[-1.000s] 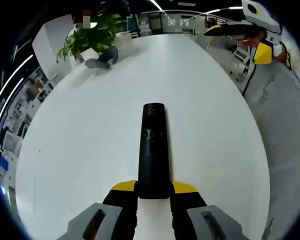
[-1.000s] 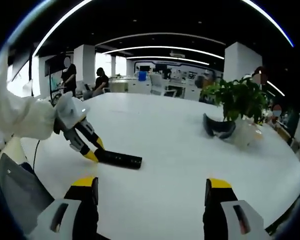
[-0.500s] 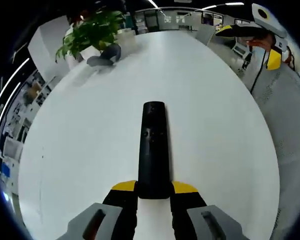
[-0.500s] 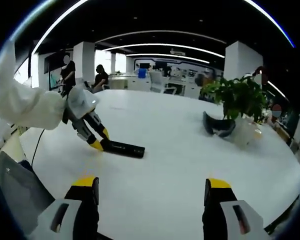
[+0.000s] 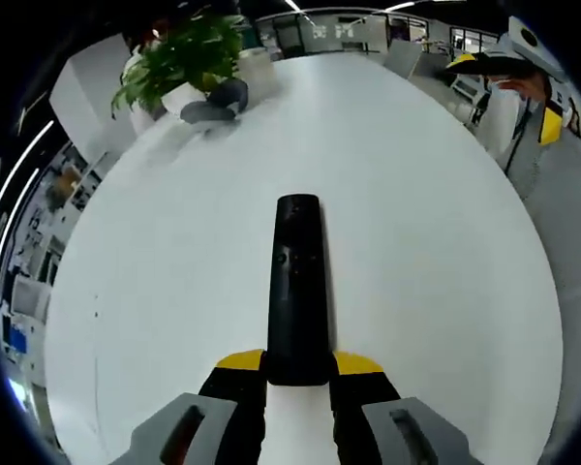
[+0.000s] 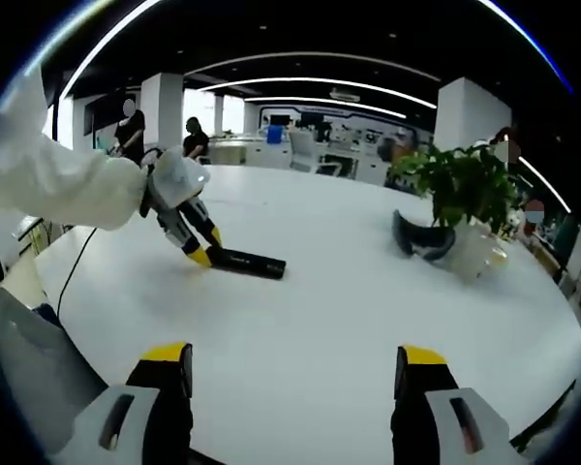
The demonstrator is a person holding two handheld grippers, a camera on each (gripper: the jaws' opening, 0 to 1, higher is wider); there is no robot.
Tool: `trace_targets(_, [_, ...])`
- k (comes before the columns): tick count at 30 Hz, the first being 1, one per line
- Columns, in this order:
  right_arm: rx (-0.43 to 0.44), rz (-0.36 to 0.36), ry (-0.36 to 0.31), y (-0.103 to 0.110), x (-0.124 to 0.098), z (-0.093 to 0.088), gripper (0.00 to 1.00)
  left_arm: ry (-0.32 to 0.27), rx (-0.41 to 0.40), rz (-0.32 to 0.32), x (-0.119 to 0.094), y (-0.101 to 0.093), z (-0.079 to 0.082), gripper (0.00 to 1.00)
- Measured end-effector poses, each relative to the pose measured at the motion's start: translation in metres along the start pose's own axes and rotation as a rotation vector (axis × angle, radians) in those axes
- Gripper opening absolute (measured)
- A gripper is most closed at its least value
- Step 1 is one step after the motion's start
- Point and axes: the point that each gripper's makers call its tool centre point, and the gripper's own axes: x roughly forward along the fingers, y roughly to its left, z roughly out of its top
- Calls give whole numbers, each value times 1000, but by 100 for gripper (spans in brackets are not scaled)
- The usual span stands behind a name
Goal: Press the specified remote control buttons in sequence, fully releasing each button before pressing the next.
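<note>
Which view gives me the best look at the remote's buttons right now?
The left gripper view: the remote runs lengthwise up the middle, top face to the camera, its near end clamped in the left gripper. The right gripper view shows it small, side-on on the white table, buttons unreadable.

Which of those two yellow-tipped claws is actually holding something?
The left gripper: its jaws are closed on the near end of the black remote lying on the white table. The right gripper hangs open, with bare table between its jaws.
</note>
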Motion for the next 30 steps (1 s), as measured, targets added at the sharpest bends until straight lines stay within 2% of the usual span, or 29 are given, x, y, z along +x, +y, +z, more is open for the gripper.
trace_targets(7, [-12, -2, 13, 1, 1, -2, 85, 9, 13, 13, 4, 20, 0, 24])
trace_targets(15, [-20, 1, 31, 2, 3, -4, 85, 21, 37, 12, 11, 34, 2, 24])
trace_targets(22, [-23, 6, 35, 3, 3, -4, 85, 47, 52, 27, 8, 53, -1, 24])
trace_targets(30, [-26, 10, 45, 3, 3, -6, 85, 54, 60, 26, 11, 64, 1, 24])
